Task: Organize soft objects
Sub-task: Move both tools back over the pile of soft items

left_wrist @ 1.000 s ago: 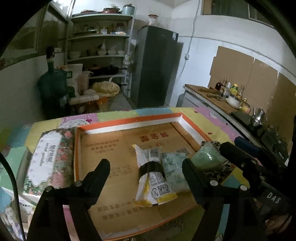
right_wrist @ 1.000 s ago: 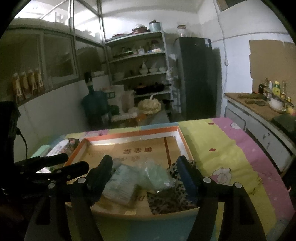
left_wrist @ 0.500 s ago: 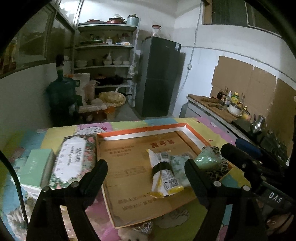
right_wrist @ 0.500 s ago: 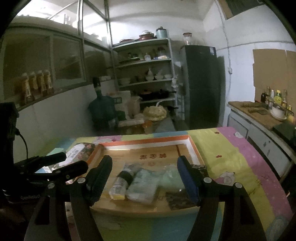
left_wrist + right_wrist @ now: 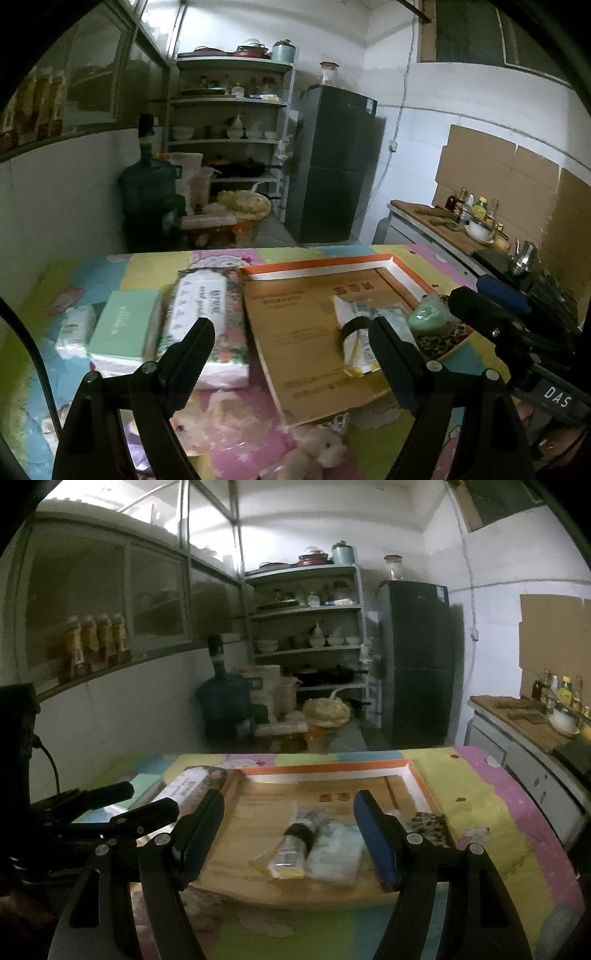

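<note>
From my left wrist, my left gripper (image 5: 291, 334) hangs released and empty at lower centre, the floral tissue pack (image 5: 207, 314) just left of the cardboard tray (image 5: 295, 332), while from my right wrist, my right gripper (image 5: 290, 816) gapes empty above the tray's yellow packet (image 5: 291, 849), centre frame.

A shallow cardboard tray (image 5: 295, 317) with an orange-and-white rim holds a yellow-and-white packet (image 5: 352, 341) banded in black, a pale tissue pack (image 5: 334, 851), a mint-green soft bundle (image 5: 428, 315) and a leopard-print cloth (image 5: 441, 338) at its right edge. Left of the tray lie a floral wipes pack (image 5: 207, 314), a mint-green box (image 5: 123, 325) and a small white pack (image 5: 75, 330), side by side.
</note>
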{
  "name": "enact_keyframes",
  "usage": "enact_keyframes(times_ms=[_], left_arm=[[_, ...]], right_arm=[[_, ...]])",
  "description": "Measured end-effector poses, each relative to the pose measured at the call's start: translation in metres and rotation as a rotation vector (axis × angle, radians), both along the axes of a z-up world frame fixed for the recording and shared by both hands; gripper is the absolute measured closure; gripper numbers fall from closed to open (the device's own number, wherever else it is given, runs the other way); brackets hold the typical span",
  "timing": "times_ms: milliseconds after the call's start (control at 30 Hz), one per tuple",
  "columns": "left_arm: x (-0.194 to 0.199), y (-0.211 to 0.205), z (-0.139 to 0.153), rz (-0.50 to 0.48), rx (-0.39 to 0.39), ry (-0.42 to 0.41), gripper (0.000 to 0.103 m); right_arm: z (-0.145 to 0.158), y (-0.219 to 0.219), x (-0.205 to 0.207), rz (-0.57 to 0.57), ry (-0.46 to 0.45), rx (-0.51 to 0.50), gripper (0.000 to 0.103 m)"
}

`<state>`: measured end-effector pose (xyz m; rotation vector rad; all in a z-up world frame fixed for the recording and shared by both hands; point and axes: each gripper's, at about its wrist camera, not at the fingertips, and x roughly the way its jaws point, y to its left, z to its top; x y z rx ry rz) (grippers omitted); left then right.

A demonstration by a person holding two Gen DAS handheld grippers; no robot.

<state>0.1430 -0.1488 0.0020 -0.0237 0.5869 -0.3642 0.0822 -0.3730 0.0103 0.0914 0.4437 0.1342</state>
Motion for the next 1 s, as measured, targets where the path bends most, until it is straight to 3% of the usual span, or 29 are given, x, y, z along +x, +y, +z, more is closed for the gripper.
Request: enact_keyframes(times_ms=[1000], left_arm=[[-0.038,0.122,0.004,0.157,-0.051,-0.033,0.018]], right_arm=[[0.012,0.111,-0.019,0.127,-0.014,-0.058,0.029]])
